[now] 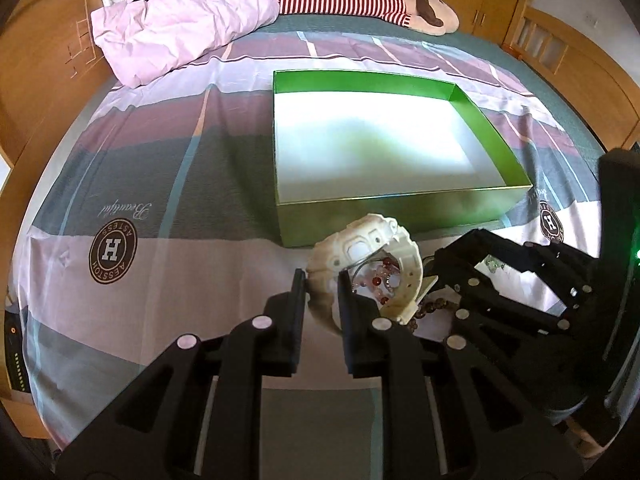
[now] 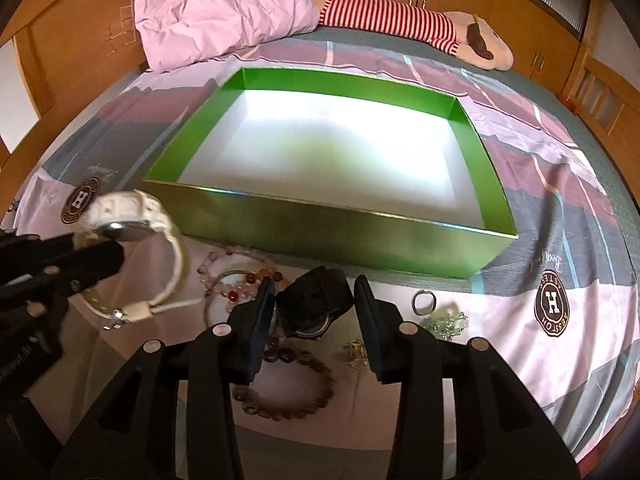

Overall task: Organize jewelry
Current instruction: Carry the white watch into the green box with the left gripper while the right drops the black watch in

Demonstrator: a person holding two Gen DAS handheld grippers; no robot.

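The left gripper (image 1: 322, 278) is clamped on the strap of a white watch (image 1: 370, 256), which hangs clear of the bedspread (image 1: 132, 184) just short of the near wall of the green box (image 1: 400, 216), at the box's 7 o'clock corner. The right gripper (image 2: 315, 286) stands with fingers apart around a black watch (image 2: 314, 300) lying on the cloth; contact cannot be confirmed.

The white watch is chunky moulded resin with a metal back and buckle. The box is a shallow cardboard rectangle, green walls, white floor.

Around the black watch lie a pink-and-red bead bracelet (image 2: 236, 280) at 9 o'clock, a brown bead bracelet (image 2: 288, 384) at 6 o'clock, and a metal ring (image 2: 424, 303) and pale green earrings (image 2: 448, 322) at 3 o'clock. A lilac quilt (image 2: 224, 16) and striped plush toy (image 2: 400, 20) lie beyond the box.
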